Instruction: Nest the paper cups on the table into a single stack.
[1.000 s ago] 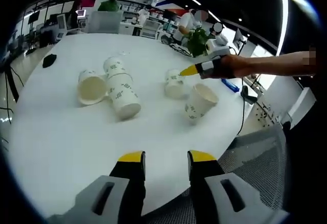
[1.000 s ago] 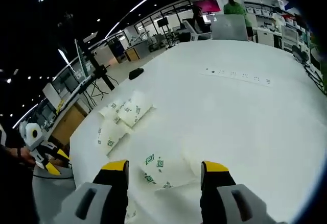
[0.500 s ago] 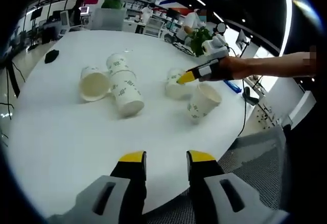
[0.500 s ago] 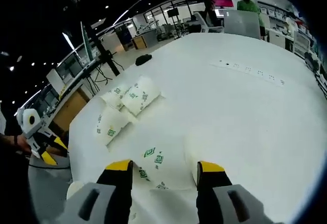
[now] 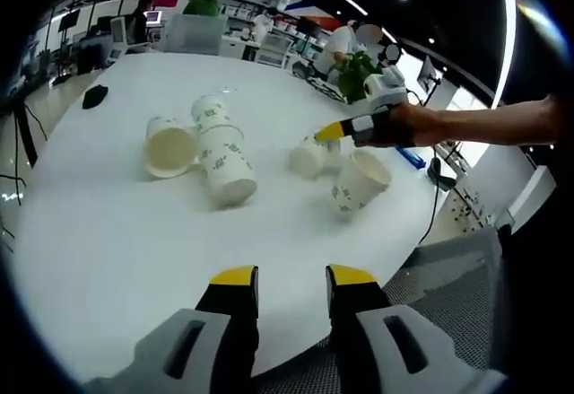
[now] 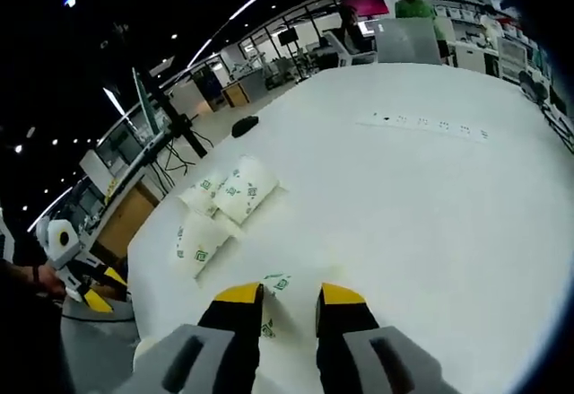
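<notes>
Right gripper (image 6: 290, 297) jaws pinched on small paper cup (image 6: 272, 306), lying on white table (image 6: 430, 205). Beside small paper cup: larger lying cup (image 5: 356, 180). Beyond it: nested cup cluster (image 5: 202, 147). Left gripper (image 5: 292, 277) apart, nothing between jaws, over table edge, well short of small cup.

A white bench (image 5: 117, 241) stands in an open office with a dark ceiling (image 6: 134, 8) and strip lights, desks (image 6: 247, 89) behind, a mesh chair (image 5: 448, 277) beside it
</notes>
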A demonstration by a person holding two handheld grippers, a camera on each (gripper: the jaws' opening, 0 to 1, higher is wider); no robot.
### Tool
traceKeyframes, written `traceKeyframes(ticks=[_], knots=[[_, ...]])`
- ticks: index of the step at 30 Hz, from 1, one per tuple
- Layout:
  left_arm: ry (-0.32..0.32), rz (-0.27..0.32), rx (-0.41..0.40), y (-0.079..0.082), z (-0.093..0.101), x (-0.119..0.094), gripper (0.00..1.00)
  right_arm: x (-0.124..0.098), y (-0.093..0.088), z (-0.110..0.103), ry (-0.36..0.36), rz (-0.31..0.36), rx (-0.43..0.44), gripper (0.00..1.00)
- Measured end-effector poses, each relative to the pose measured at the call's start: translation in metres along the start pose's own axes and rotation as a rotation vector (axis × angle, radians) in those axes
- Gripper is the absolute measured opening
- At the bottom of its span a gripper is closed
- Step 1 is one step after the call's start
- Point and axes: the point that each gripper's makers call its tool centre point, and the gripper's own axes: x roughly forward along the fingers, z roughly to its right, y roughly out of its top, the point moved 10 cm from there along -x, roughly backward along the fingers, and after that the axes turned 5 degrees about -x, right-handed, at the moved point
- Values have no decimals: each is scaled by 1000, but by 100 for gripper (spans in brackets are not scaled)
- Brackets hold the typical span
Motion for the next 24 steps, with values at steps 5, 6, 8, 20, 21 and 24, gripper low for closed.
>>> traceKeyframes(ticks=[5,6,8,20,21,24], knots=[[-4,7,6,0,-1,0,31,-4,4,0,-18,15,-9,12],[-5,9,9,1,0,-1,31,-7,5,-2,-27,17,-17,11],[-6,14,12,1,0,-1,31,-12,7,-4,-36,25,-21,9],[-16,27,21,3,3,-3,30,-26,4,-10,-86,38,-38,3],[-17,28,22,3,3,-3,30,-25,3,-8,-93,39,-43,2],[-20,29,26,3,2,-3,30,-29,3,-7,-124,38,-57,0]])
